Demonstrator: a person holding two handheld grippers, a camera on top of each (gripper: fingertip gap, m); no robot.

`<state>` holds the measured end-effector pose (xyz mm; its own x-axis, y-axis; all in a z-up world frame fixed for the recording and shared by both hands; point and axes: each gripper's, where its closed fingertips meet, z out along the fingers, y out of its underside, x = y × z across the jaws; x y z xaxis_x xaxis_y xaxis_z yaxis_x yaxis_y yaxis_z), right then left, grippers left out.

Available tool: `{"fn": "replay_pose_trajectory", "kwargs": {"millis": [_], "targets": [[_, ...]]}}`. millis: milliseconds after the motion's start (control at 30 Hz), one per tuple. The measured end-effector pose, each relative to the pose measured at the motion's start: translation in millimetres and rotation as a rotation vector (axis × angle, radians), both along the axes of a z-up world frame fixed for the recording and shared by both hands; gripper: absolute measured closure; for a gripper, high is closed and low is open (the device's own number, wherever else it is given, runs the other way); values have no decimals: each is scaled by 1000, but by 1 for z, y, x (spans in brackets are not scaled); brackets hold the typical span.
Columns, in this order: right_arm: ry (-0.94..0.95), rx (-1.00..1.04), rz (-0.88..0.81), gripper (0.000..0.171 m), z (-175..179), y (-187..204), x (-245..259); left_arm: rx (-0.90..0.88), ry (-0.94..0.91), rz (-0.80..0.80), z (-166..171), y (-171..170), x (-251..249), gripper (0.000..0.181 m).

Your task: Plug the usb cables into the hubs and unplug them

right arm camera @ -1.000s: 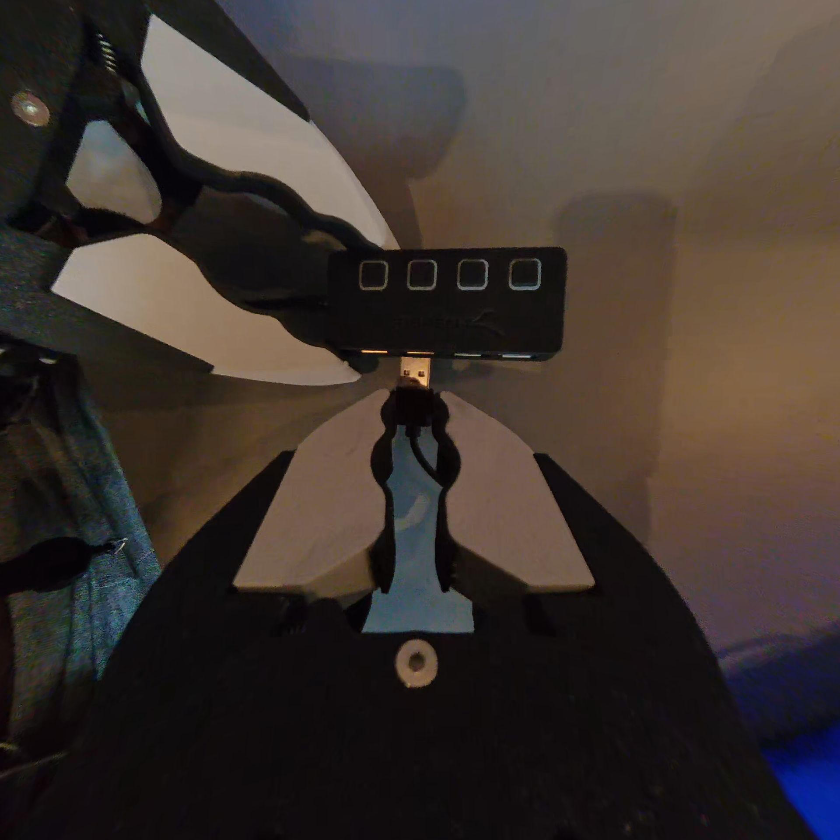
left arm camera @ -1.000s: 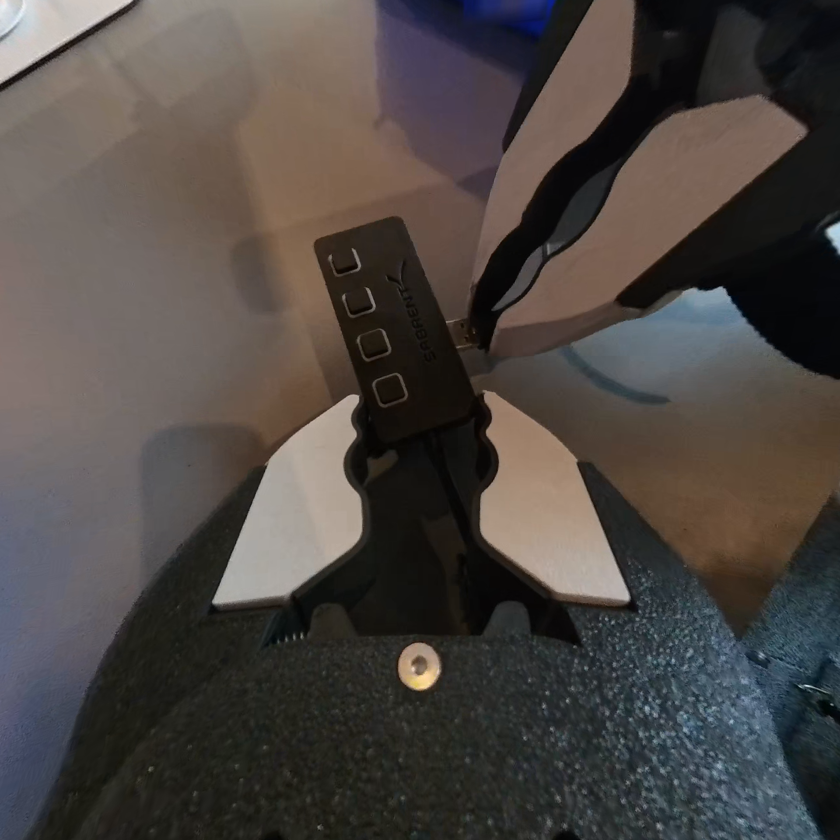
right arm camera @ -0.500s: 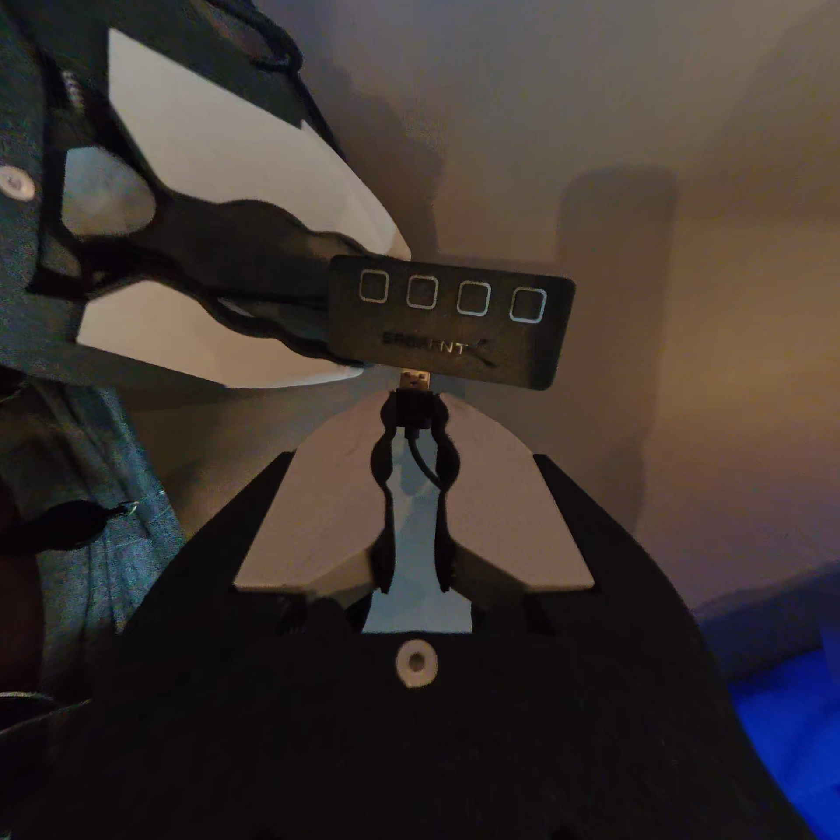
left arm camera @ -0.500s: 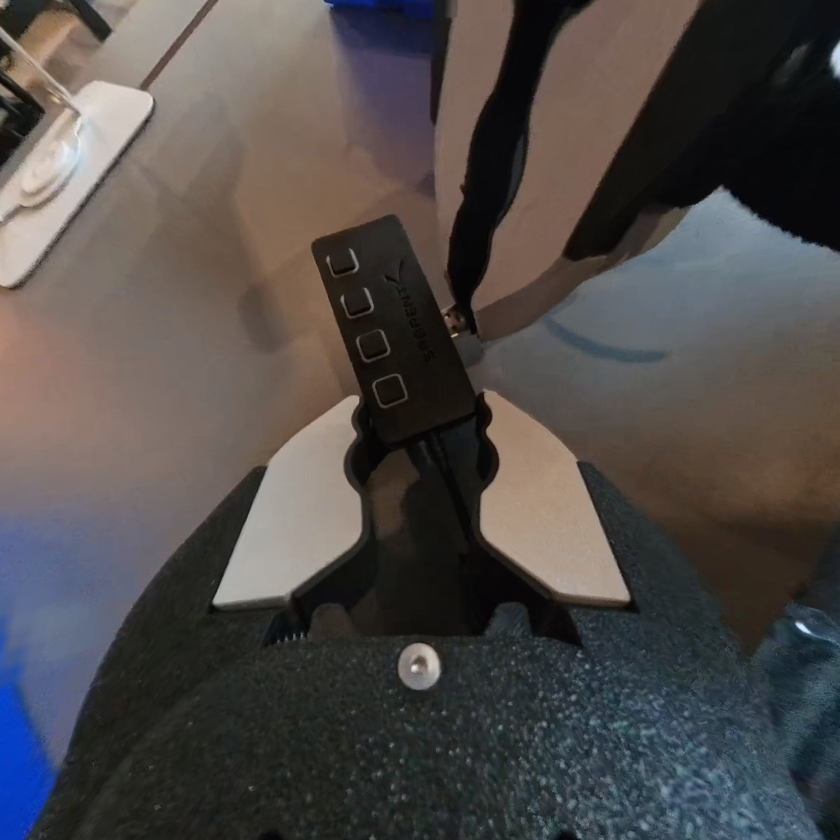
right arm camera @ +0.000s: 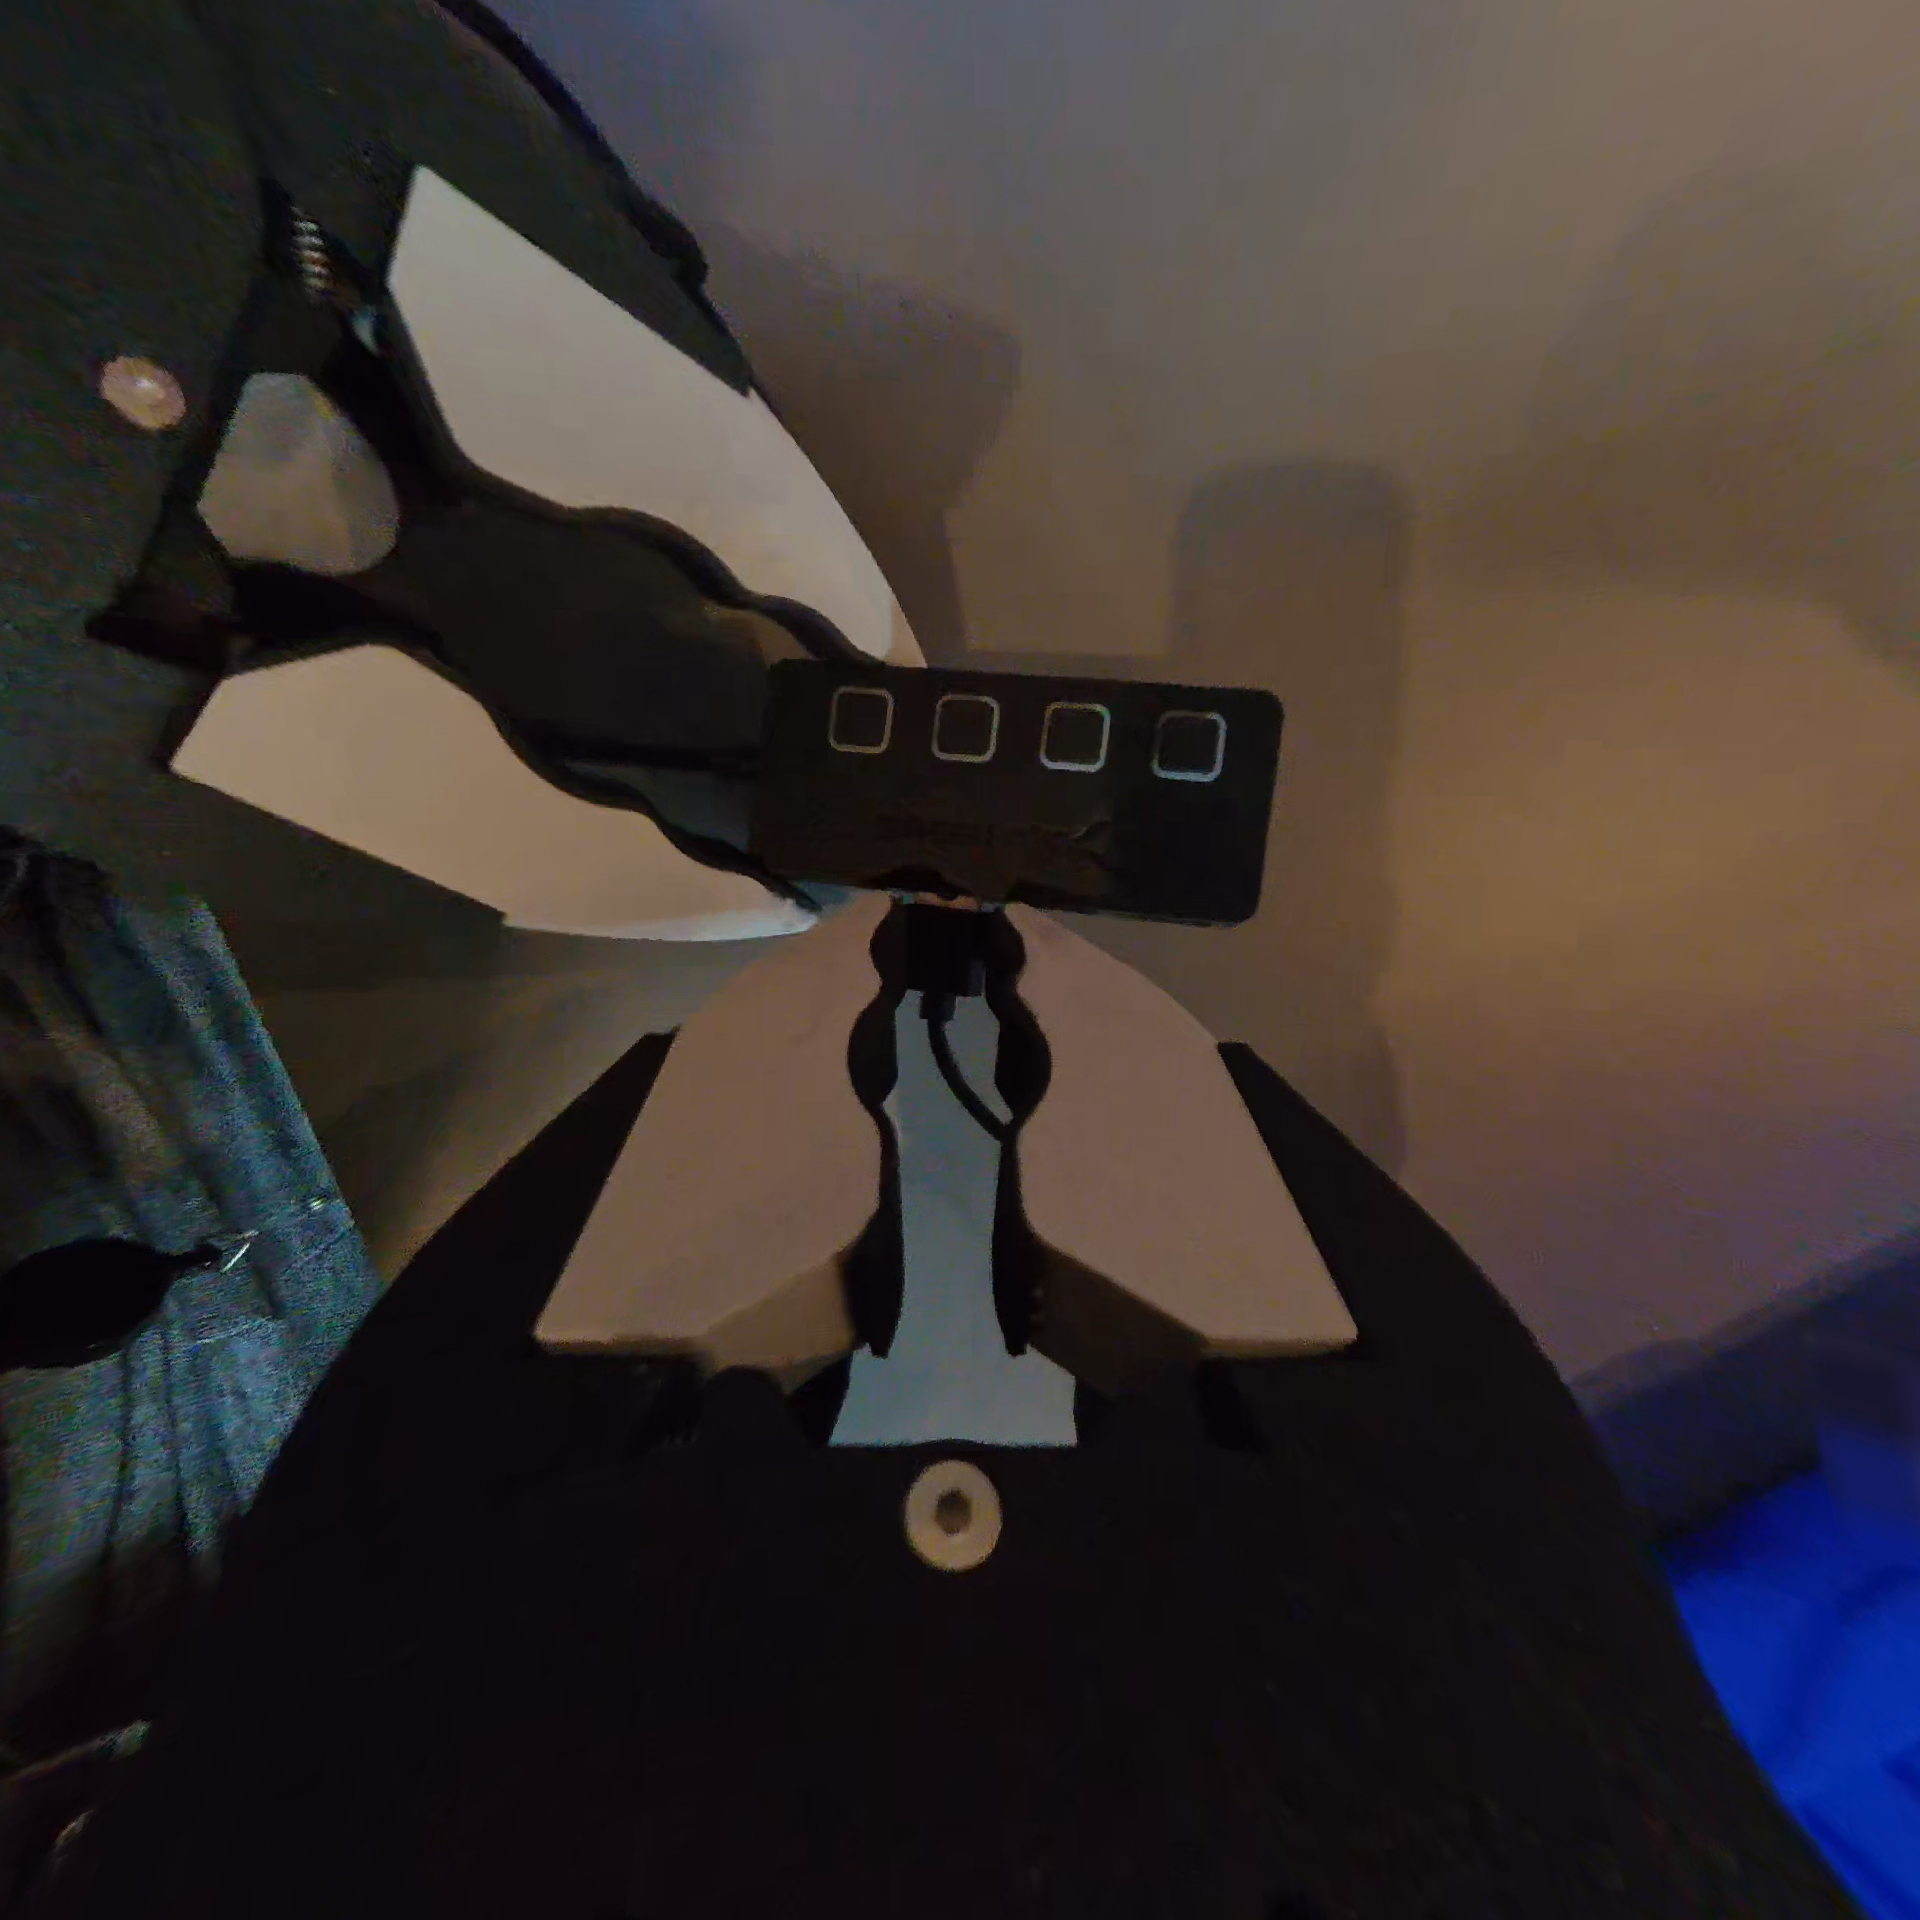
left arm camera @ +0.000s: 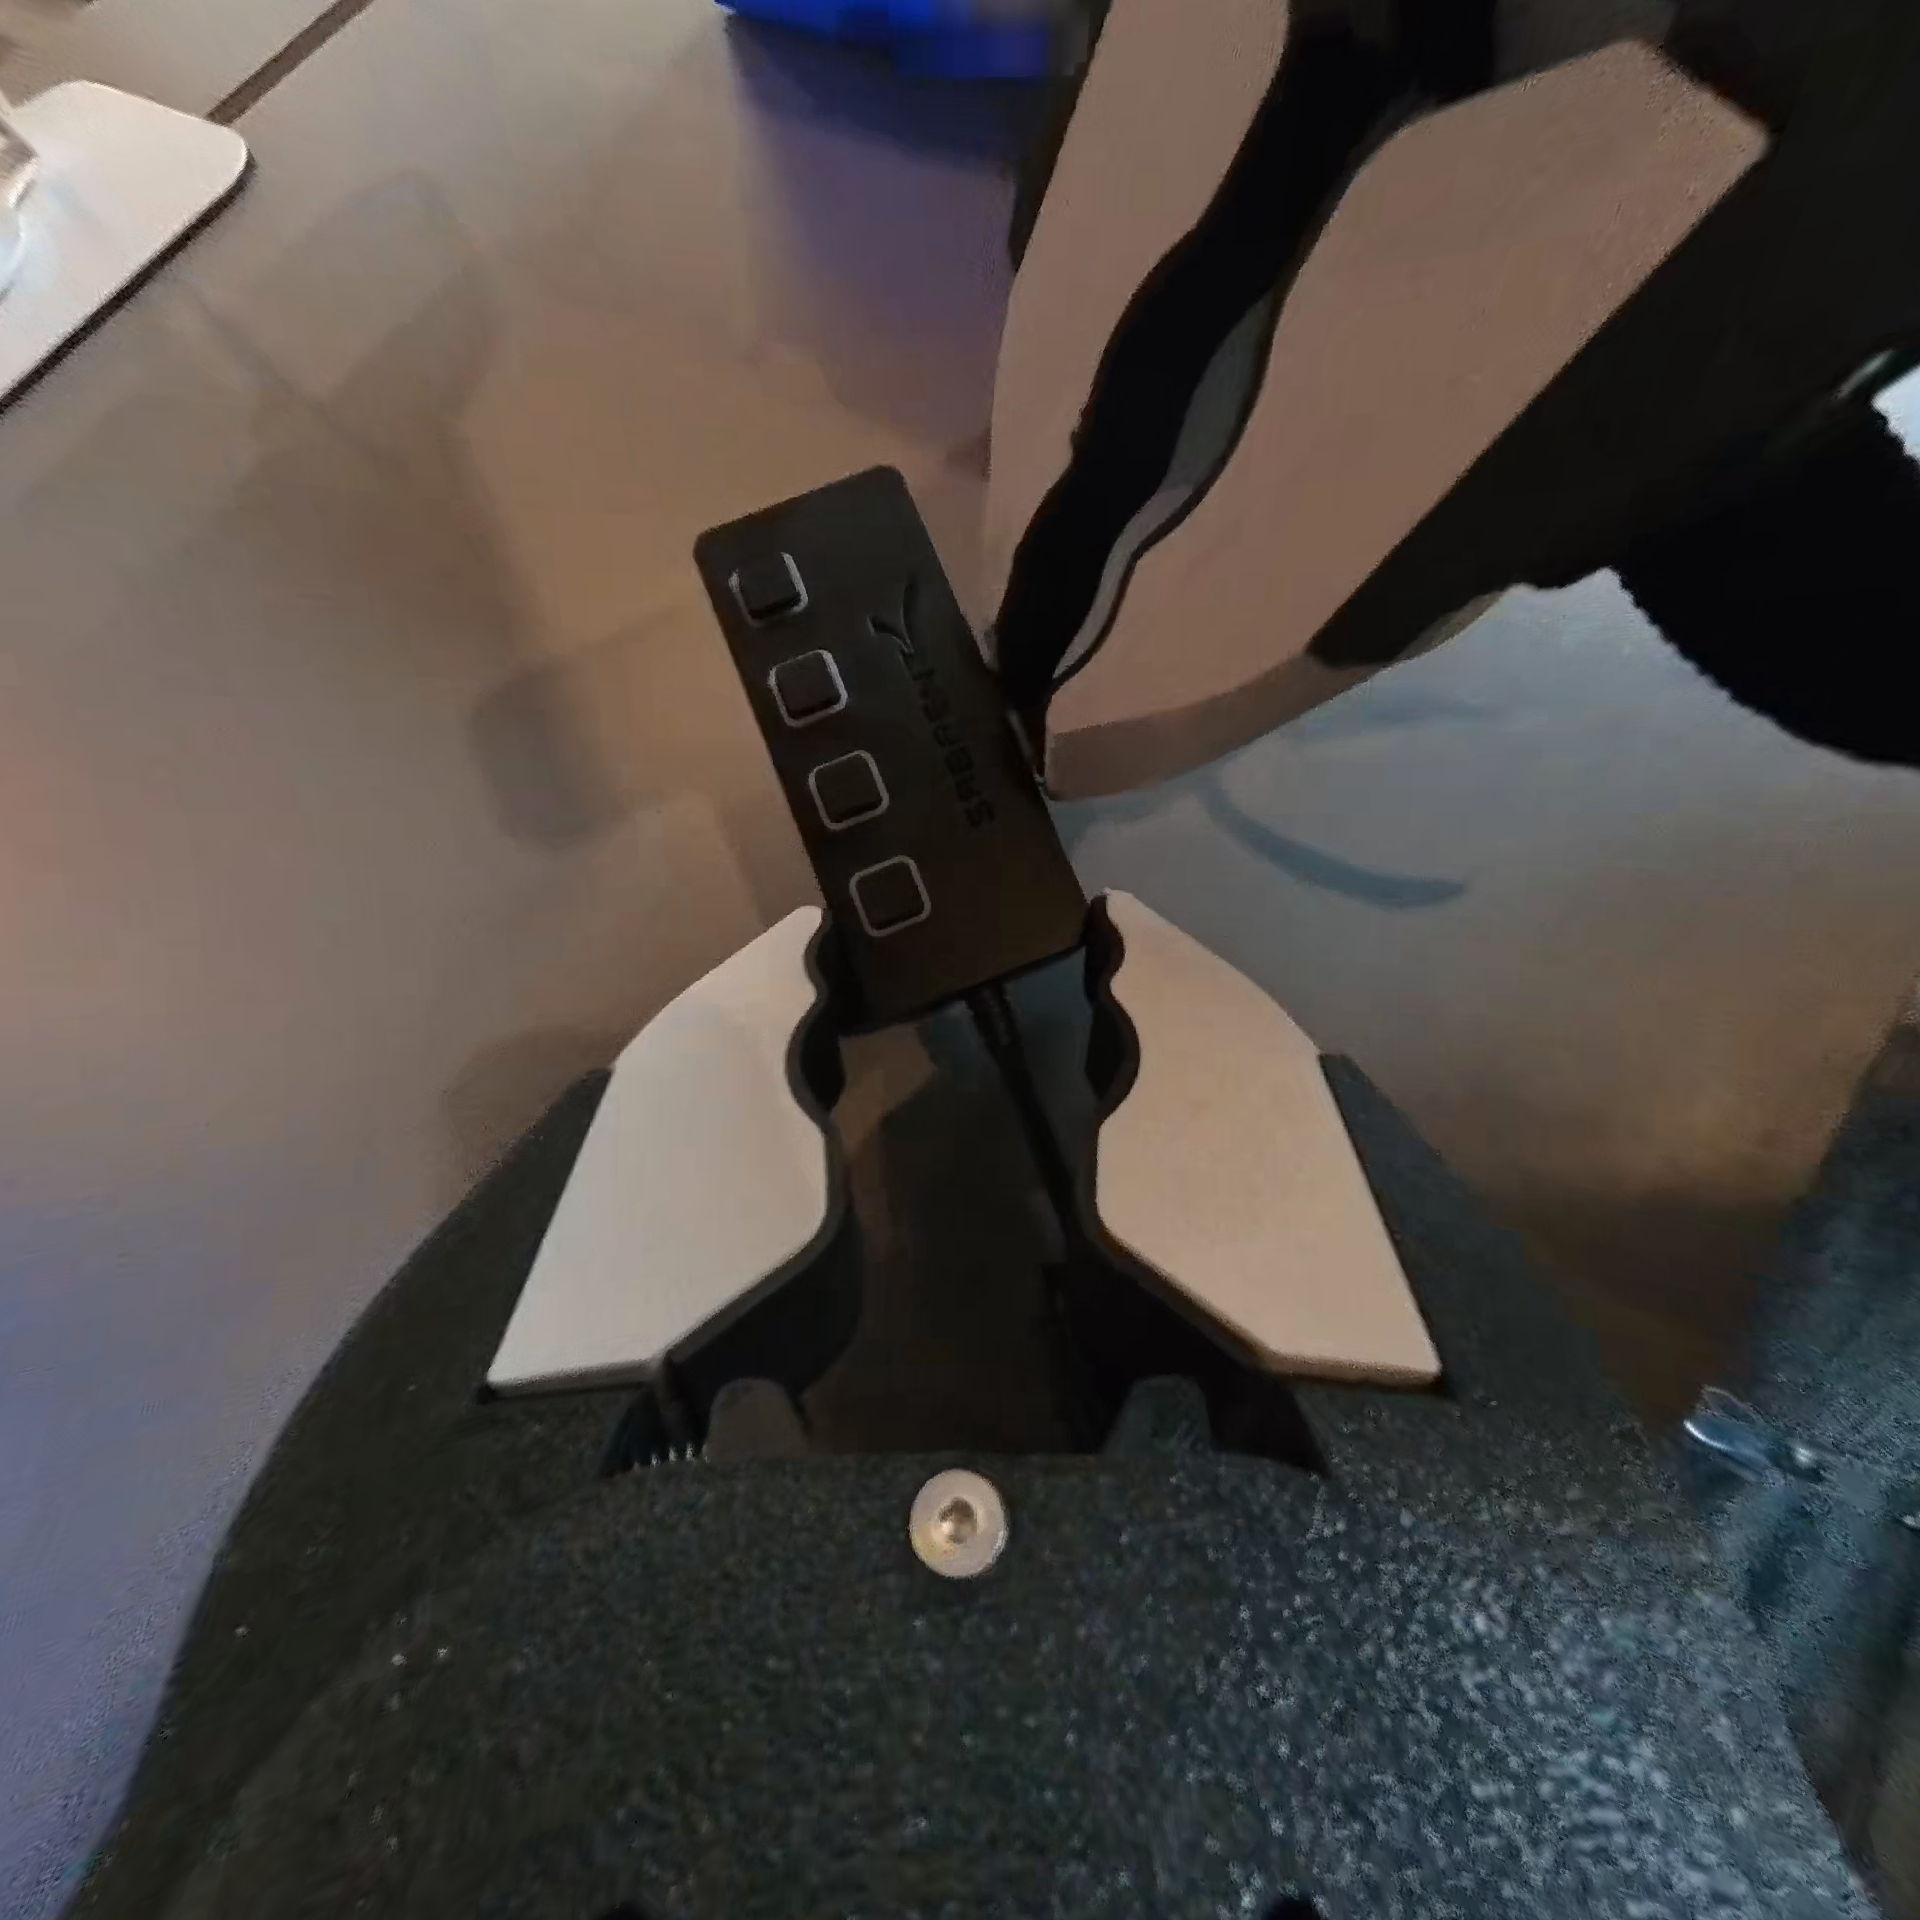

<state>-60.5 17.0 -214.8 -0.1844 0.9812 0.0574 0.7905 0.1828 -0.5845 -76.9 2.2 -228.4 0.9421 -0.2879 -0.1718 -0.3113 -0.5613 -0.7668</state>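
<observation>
My left gripper [left arm camera: 961, 961] is shut on the near end of a black USB hub [left arm camera: 894, 727] with a row of square buttons, held above the table. My right gripper [right arm camera: 948, 951] is shut on a black USB plug [right arm camera: 943, 961] whose cable [right arm camera: 971, 1091] trails back between the fingers. The plug sits against the hub's [right arm camera: 1023, 790] side and its metal tip is hidden in a port. In the left wrist view the right gripper [left arm camera: 1023, 717] meets the hub's right edge. In the right wrist view the left gripper [right arm camera: 821, 779] holds the hub's left end.
A glossy brown table [left arm camera: 364, 623] lies below. A white flat base [left arm camera: 114, 197] stands at the far left. Something blue [left arm camera: 883, 21] is at the far edge, and blue [right arm camera: 1818, 1662] shows at lower right in the right wrist view. Denim fabric [right arm camera: 135, 1195] is on the left. The tips of both grippers are at nearly the same place.
The right gripper has pushed the plug toward the hub. The bare metal tip seen a second ago is now hidden inside the hub's side. The hub has stayed in my left gripper.
</observation>
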Motion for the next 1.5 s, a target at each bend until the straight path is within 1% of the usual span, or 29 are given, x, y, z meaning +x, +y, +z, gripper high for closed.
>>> {"fn": "replay_pose_trajectory", "kwargs": {"millis": [133,167,200,233,267,400,533,567,667,767,867,967,1033,1100,1167,1200,1233,1267,1300,1333,1400,1500], "targets": [[14,53,46,157,-1,0,0,0,-1,1,0,0,-1,135],[36,57,46,151,1,0,-1,4,-14,13,-1,1,-2,135],[66,49,49,134,4,-1,-3,9,-26,25,0,2,-5,136],[87,51,43,125,7,0,-3,12,-27,36,0,3,-9,136],[100,69,38,122,11,2,-1,19,-31,36,1,2,-11,135],[172,120,43,122,23,2,5,59,-108,64,9,1,-17,136],[234,181,5,126,32,6,15,83,-133,78,13,0,-20,136],[278,200,-2,130,39,7,17,92,-141,86,15,0,-21,136],[411,302,27,131,70,14,32,121,-189,102,20,0,-25,136],[586,431,-49,131,127,42,65,159,-236,107,27,0,-28,136],[734,484,-194,127,177,77,120,177,-277,117,31,0,-31,136],[837,524,-412,119,205,118,186,190,-306,125,33,-1,-33,136],[913,499,-516,106,214,136,220,189,-306,125,33,-1,-33,136],[995,441,-577,95,221,146,243,184,-292,129,32,-1,-33,136],[1024,332,-608,90,217,152,252,183,-284,129,32,-1,-33,136],[990,257,-630,93,206,157,253,183,-282,131,31,-1,-33,136],[918,170,-662,99,190,162,252,181,-283,130,31,-1,-33,136],[823,82,-685,101,169,166,249,180,-284,130,31,-1,-33,136],[728,11,-688,102,149,167,244,180,-282,131,31,-1,-33,136],[642,-40,-680,106,129,167,239,180,-280,129,31,-1,-33,136],[515,-106,-656,109,96,166,227,180,-275,127,31,-1,-32,136],[433,-136,-610,114,67,165,206,180,-275,124,31,-1,-32,136]]}}
